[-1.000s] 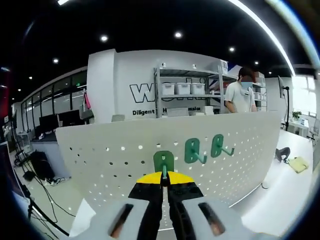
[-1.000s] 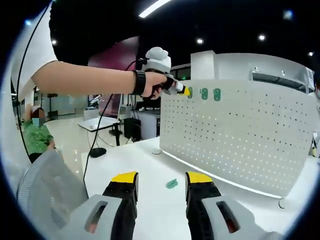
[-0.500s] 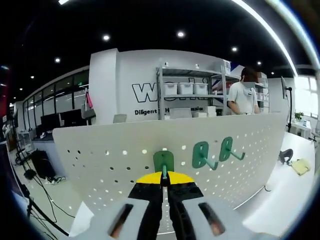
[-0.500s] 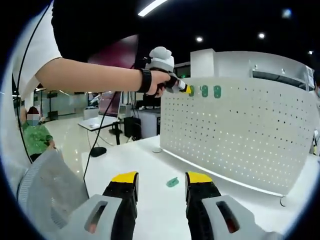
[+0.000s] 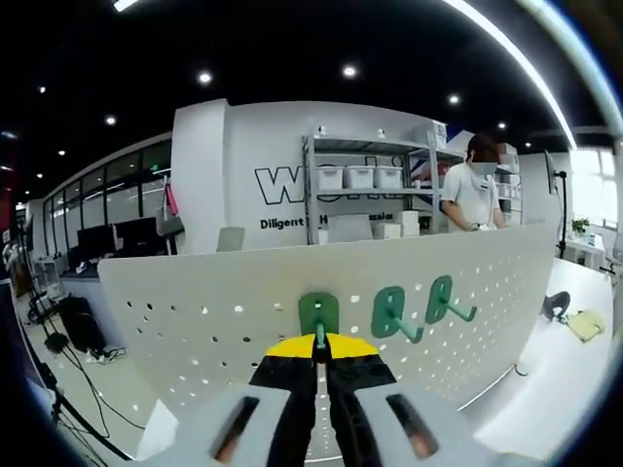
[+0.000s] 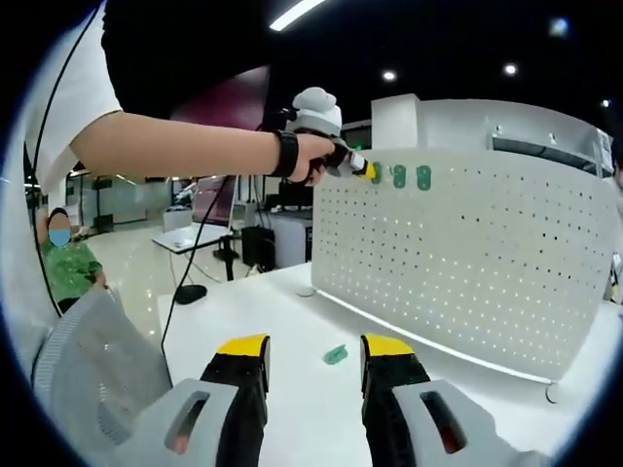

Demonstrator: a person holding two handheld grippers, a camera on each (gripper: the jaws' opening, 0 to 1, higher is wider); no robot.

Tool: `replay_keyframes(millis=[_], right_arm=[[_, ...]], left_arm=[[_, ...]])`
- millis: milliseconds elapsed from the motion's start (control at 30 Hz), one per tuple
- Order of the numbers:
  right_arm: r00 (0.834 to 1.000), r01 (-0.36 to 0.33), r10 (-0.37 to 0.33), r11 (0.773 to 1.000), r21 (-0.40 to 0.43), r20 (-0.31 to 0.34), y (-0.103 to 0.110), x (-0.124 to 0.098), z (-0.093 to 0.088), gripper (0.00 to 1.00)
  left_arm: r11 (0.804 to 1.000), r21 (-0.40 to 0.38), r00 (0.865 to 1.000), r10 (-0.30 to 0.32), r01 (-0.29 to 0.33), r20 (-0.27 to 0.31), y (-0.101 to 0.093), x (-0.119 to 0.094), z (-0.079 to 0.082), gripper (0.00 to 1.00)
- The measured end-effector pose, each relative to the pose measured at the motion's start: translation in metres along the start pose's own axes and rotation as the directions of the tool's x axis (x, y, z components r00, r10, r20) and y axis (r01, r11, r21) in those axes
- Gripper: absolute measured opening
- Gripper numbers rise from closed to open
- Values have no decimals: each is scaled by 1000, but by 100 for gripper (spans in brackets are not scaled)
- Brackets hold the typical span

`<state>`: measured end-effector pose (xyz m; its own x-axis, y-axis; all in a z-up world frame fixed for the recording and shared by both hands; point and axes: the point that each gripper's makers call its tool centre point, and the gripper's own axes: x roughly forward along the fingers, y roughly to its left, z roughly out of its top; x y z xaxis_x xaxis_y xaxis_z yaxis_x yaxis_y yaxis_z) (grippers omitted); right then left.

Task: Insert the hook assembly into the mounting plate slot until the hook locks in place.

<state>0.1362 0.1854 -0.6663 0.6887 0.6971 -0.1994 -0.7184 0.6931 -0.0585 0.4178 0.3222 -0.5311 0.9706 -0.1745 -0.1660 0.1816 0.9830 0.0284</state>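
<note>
Left gripper (image 5: 320,348) clamped on green hook (image 5: 318,315) against white pegboard (image 5: 214,321), right gripper (image 6: 312,358) jaws apart over table (image 6: 292,321), loose green piece (image 6: 336,354) ahead.

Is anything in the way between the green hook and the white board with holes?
Nothing visible is. The left gripper holds the green hook right up against the white pegboard, next to two green hooks already hanging on it.

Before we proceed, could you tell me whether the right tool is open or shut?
Open: the right tool shows a wide gap between its jaws, nothing held.
</note>
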Motion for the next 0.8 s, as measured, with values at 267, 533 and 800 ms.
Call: replay_keyframes(millis=[267, 533, 800], right_arm=[[1000, -4, 4, 1000, -2, 8, 0, 1, 3, 37], [1000, -2, 2, 1000, -4, 2, -2, 0, 0, 35], [1000, -1, 1, 1000, -8, 4, -7, 0, 3, 35]], left_arm=[[1000, 8, 1000, 6, -5, -17, 1, 1, -3, 2], [999, 32, 1000, -10, 11, -18, -3, 5, -3, 5], [999, 35, 1000, -16, 17, -19, -3, 8, -5, 7]])
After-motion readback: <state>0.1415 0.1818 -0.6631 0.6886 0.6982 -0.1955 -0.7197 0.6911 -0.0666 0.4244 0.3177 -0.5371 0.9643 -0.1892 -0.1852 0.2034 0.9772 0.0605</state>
